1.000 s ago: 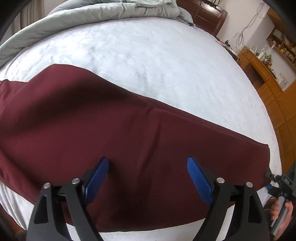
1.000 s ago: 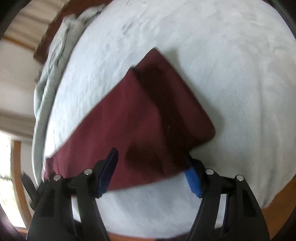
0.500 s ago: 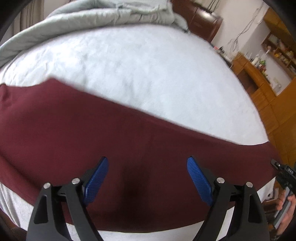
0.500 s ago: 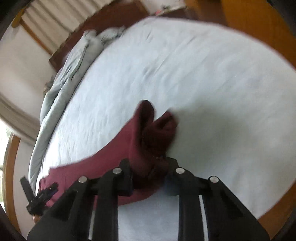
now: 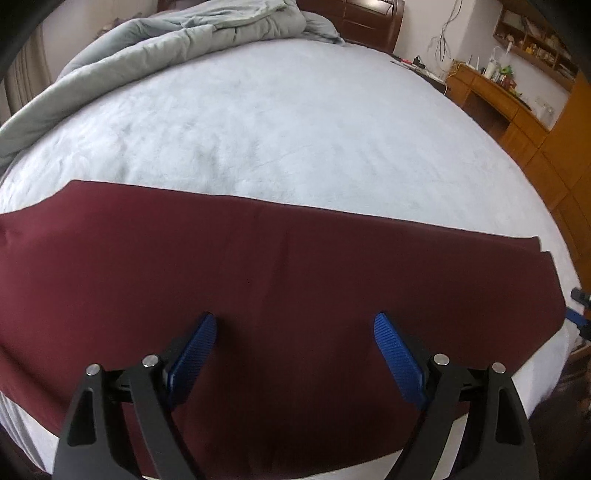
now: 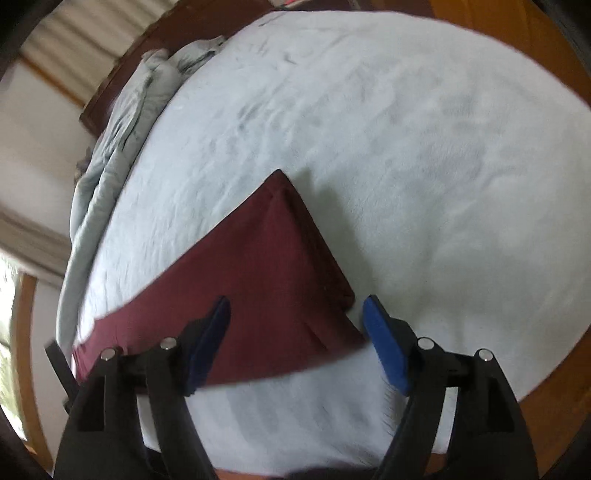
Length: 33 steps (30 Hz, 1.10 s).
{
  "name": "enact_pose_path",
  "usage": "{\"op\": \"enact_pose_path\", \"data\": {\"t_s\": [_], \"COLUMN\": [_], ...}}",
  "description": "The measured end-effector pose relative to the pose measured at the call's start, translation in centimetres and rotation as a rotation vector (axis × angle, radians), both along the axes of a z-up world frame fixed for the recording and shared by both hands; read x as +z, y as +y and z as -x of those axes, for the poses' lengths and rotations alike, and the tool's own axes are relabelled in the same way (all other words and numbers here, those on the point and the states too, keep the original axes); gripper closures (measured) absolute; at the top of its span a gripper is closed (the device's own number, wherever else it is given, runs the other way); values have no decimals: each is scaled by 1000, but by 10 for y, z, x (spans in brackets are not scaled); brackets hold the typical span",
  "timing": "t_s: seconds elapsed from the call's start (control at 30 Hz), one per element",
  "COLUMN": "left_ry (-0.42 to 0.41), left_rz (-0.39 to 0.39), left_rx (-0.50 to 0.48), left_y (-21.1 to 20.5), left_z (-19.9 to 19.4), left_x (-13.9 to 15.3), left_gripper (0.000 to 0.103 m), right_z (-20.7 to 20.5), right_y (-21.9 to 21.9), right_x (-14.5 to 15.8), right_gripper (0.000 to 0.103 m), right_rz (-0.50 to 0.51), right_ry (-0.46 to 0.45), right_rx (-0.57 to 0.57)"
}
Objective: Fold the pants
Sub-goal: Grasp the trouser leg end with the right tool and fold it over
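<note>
Dark red pants (image 5: 258,280) lie flat in a long band across the near side of the white bed (image 5: 288,122), legs stacked on each other. My left gripper (image 5: 295,343) is open and empty, hovering over the middle of the pants. In the right wrist view the leg-cuff end of the pants (image 6: 273,266) lies flat. My right gripper (image 6: 295,332) is open and empty, just above that end. The right gripper also shows at the right edge of the left wrist view (image 5: 580,314).
A rumpled grey duvet (image 5: 177,40) is piled along the far side of the bed, against a dark wooden headboard (image 5: 362,22). A wooden desk with clutter (image 5: 495,88) and wooden cabinets stand to the right. The bed's near edge is close below both grippers.
My right gripper shut on the cuff end half a second ago, then opened and let it fall flat. The pants now lie straighter and smoother. My left gripper stayed open.
</note>
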<state>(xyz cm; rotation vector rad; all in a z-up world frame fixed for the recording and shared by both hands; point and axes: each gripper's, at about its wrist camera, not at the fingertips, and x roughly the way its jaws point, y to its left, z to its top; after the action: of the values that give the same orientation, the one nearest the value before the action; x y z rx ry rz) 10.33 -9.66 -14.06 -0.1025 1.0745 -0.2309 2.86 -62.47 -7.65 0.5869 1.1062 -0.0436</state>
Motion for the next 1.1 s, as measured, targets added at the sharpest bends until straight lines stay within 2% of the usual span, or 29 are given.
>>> {"op": "enact_pose_path", "data": {"t_s": [0.07, 0.17, 0.27, 0.33, 0.4, 0.47, 0.5, 0.53, 0.6, 0.7, 0.83, 0.9, 0.93, 1.0, 1.07, 1.1], "left_ry": [7, 13, -5, -19, -14, -6, -1, 5, 16, 15, -11, -41, -56, -68, -35, -15], "left_rz": [49, 92, 66, 59, 54, 58, 62, 68, 77, 76, 74, 73, 69, 23, -24, -28], "left_rx": [-1, 18, 26, 33, 38, 42, 43, 40, 30, 7, 16, 41, 53, 58, 41, 28], "left_y": [3, 5, 3, 2, -1, -4, -7, -9, -18, -32, -41, -43, -43, -51, -60, -63], "left_z": [-1, -2, -6, -10, -15, -23, -26, -28, -32, -33, -32, -29, -29, -29, -31, -32], "left_x": [5, 11, 21, 26, 27, 25, 24, 22, 19, 15, 18, 22, 23, 20, 9, 3], "left_gripper": [15, 15, 15, 15, 15, 15, 15, 15, 15, 15, 15, 15, 15, 11, 11, 11], "right_z": [3, -7, -44, -69, -83, -93, -93, -94, -92, -89, -96, -104, -108, -125, -134, -134], "right_y": [2, 7, 13, 14, 9, 6, 7, 6, 7, 9, 7, 8, 8, 5, 2, -3], "right_x": [7, 24, 20, 10, -2, -15, -18, -22, -17, -2, 27, 34, 33, 8, -21, -26], "right_gripper": [29, 29, 30, 38, 40, 53, 76, 80, 86, 90, 91, 91, 91, 91, 90, 87], "right_rz": [51, 137, 202, 216, 226, 214, 197, 169, 194, 221, 195, 197, 195, 193, 195, 158], "right_ry": [-7, -67, -56, -23, 11, 63, 68, 66, 49, -4, -142, -179, -174, -68, 77, 76], "right_rx": [-1, 77, 155, 183, 202, 224, 227, 225, 247, 274, 257, 249, 242, 227, 222, 201]}}
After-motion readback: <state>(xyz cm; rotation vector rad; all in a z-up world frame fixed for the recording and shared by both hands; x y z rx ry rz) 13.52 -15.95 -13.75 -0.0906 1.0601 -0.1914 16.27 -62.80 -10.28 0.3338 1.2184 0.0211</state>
